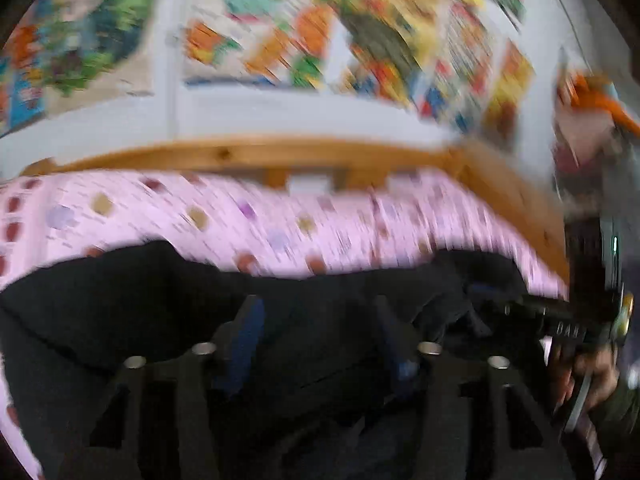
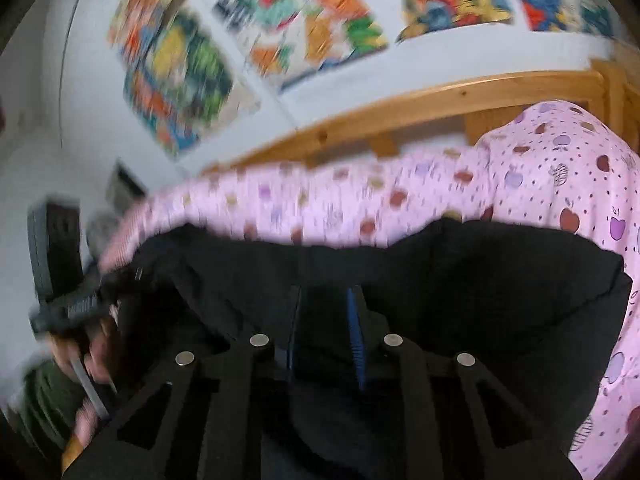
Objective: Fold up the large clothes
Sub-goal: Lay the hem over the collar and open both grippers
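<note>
Garment: you have a large black piece of clothing (image 1: pixel 160 312) spread over the bed, filling the lower half of both wrist views; it lies on the pink sheet and its far edge humps up in loose folds.
Left tool: your left tool (image 1: pixel 320 344) sits low over the black cloth with its blue-padded fingers (image 1: pixel 244 344) set fairly wide; cloth lies between and around them, but blur and black on black keep you from telling whether they pinch anything.
Right tool: your right tool (image 2: pixel 324 344) has its jaws drawn narrow, and a blue pad (image 2: pixel 356 332) shows edge-on against dark fabric; it looks closed on a fold of the garment, judged from the cloth bunched at the tips.
Why held so: both tools are at the near side of the garment, side by side, which suits lifting one edge together to carry it over for a fold; that is a reading, not a sight.
Other hand: your right hand's grip appears at the right edge of the left view, and your left hand's at the left edge of the right view, so the two are close.
Surface: pink sheet (image 2: pixel 552 184) printed with apples and dots, soft and rumpled, so the cloth may drag.
Room: wooden bed rail (image 1: pixel 248 156) behind the sheet, then a pale wall with bright posters (image 1: pixel 256 32).
Sharpness: both views are smeared by motion.
</note>
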`<state>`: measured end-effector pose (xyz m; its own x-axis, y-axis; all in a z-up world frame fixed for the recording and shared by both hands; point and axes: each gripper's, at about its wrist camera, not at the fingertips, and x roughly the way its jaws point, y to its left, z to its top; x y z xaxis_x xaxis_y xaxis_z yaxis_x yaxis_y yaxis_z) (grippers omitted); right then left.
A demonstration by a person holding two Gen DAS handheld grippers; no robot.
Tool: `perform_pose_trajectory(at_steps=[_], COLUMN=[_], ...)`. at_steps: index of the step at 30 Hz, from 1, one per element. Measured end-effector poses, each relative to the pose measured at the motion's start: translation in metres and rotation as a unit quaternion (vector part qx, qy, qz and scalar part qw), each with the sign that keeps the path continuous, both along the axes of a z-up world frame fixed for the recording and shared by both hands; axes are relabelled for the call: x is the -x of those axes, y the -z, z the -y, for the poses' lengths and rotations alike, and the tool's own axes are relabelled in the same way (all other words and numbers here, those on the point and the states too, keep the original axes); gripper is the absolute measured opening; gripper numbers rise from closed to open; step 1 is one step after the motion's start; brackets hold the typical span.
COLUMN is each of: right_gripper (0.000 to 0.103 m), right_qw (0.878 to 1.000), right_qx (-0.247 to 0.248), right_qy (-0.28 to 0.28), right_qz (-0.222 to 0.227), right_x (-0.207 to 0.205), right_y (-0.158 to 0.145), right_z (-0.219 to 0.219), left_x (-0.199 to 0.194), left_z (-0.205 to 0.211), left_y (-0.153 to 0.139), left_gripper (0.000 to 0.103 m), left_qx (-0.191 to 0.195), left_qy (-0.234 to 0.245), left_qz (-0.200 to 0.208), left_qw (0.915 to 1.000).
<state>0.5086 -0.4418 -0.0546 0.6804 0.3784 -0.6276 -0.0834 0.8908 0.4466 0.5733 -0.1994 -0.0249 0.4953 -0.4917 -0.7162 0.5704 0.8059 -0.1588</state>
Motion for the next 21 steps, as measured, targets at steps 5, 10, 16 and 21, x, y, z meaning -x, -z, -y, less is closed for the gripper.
perform_pose_trajectory(at_steps=[5, 10, 16, 21], right_gripper=[0.017, 0.016, 0.015, 0.018], right_qw=[0.994, 0.989, 0.988, 0.99], right_qx=[0.082, 0.103, 0.11, 0.127], right_qy=[-0.056, -0.07, -0.057, -0.041], right_qz=[-0.05, -0.086, -0.09, -0.048], right_x=[0.003, -0.012, -0.017, 0.002], right_y=[0.021, 0.048, 0.064, 0.038], right_z=[-0.01, -0.015, -0.022, -0.025], left_x=[0.021, 0.021, 0.028, 0.039], left_z=[0.015, 0.024, 0.031, 0.014], left_y=[0.033, 0.053, 0.066, 0.036], left_gripper=[0.044, 0.044, 0.044, 0.054], left_qx=[-0.134, -0.172, -0.193, -0.142], left_qy=[0.095, 0.099, 0.081, 0.053], left_qz=[0.023, 0.03, 0.064, 0.09], left_qw=[0.9863, 0.9797, 0.9757, 0.9844])
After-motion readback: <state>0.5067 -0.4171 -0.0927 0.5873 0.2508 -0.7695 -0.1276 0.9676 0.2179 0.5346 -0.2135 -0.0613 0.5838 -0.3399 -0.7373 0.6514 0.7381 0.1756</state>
